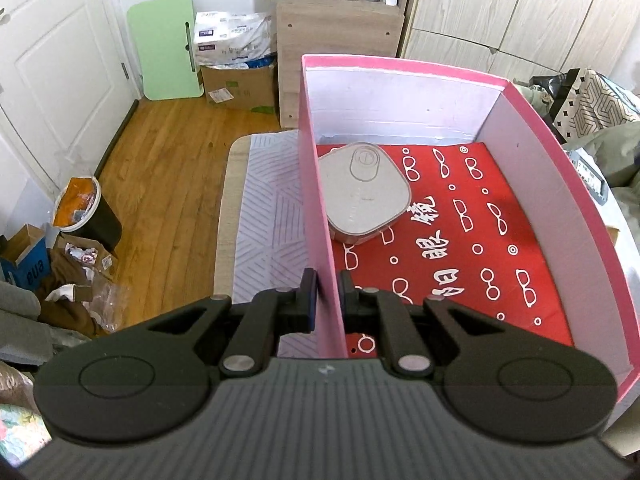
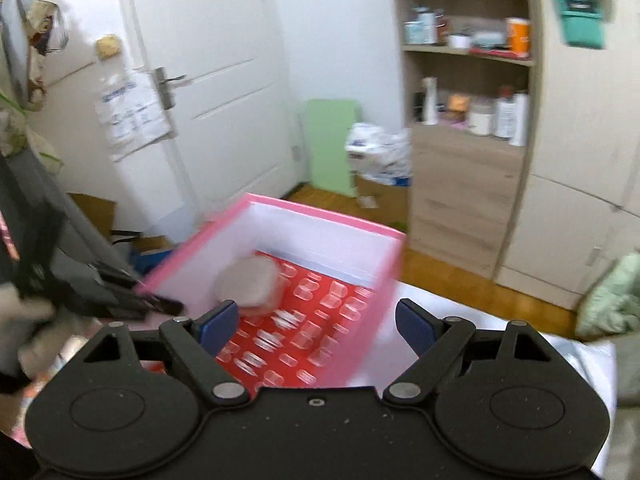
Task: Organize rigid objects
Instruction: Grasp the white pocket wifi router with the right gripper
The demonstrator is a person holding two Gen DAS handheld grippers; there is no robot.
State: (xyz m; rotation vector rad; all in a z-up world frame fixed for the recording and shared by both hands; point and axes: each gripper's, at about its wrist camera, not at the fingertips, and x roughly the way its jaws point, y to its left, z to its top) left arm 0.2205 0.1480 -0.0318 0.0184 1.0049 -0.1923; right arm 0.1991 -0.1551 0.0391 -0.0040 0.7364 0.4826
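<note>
A pink box (image 1: 316,184) with a red glasses-patterned floor holds a flat grey rounded case (image 1: 362,190) near its left wall. My left gripper (image 1: 327,300) is shut on the box's left wall, one finger outside and one inside. In the right wrist view the same pink box (image 2: 360,232) appears blurred and tilted, with the grey case (image 2: 250,284) inside. My right gripper (image 2: 316,324) is open and empty, above the box's near end. The left gripper (image 2: 120,300) shows at the box's left edge.
The box rests over a bed with a pale patterned sheet (image 1: 268,208). A wooden shelf unit (image 1: 340,40) with jars, wardrobe doors (image 1: 520,8), a green board (image 1: 168,48), cardboard boxes and a bin (image 1: 86,212) stand on the wooden floor.
</note>
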